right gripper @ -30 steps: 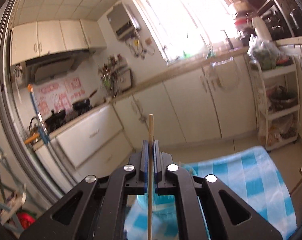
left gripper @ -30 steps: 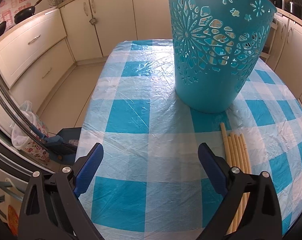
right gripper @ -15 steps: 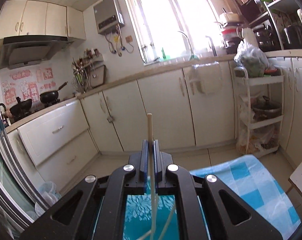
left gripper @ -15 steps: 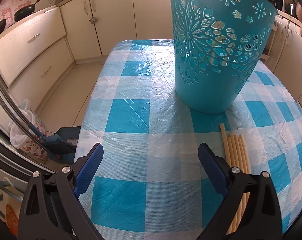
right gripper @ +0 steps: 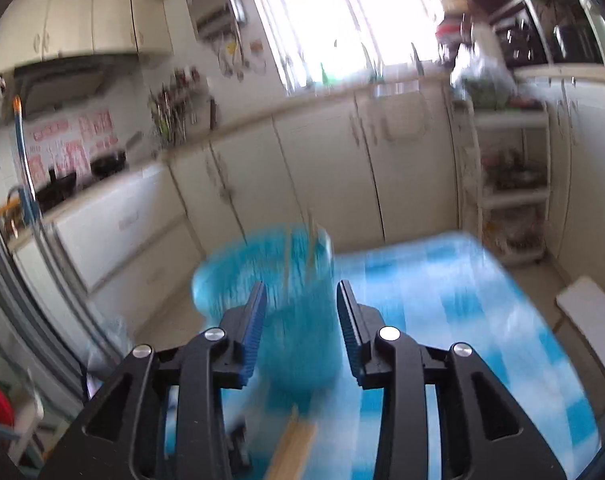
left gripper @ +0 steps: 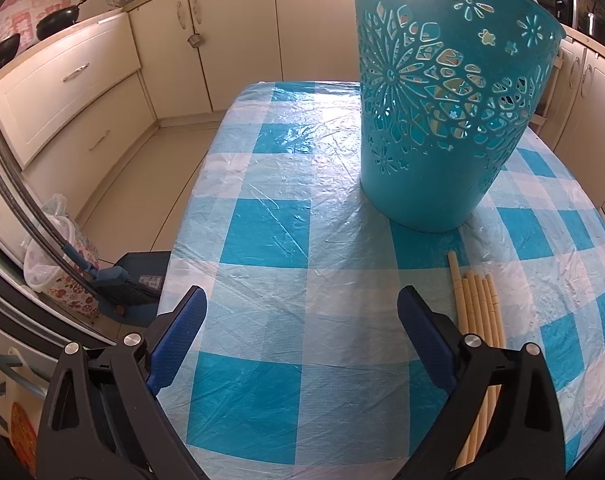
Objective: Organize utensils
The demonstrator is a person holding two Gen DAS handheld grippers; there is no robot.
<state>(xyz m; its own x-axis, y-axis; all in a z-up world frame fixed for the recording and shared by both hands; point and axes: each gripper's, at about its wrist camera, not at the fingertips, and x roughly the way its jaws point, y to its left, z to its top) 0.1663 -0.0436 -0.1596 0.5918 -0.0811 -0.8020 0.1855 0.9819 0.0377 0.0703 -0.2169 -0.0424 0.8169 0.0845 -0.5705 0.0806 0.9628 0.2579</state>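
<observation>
A tall teal basket (left gripper: 442,120) with cut-out flowers stands on the blue-checked tablecloth (left gripper: 286,240). Pale sticks show through its holes. Several wooden chopsticks (left gripper: 478,312) lie in a bundle on the cloth, just right of my left gripper (left gripper: 300,324), which hangs open above the cloth with nothing between its fingers. In the blurred right wrist view my right gripper (right gripper: 301,320) has its jaws opening, nothing between them, pointing at the basket (right gripper: 286,280). The chopstick bundle (right gripper: 292,450) lies below it.
Cream kitchen cabinets (left gripper: 230,32) run along the far wall and left side. A floral bag (left gripper: 58,276) and a blue dustpan (left gripper: 138,280) sit on the floor left of the table. A white shelf rack (right gripper: 510,184) stands at the right.
My right gripper, shut on one upright chopstick, has let it go and tipped downward toward the basket. The left gripper has stayed still.
</observation>
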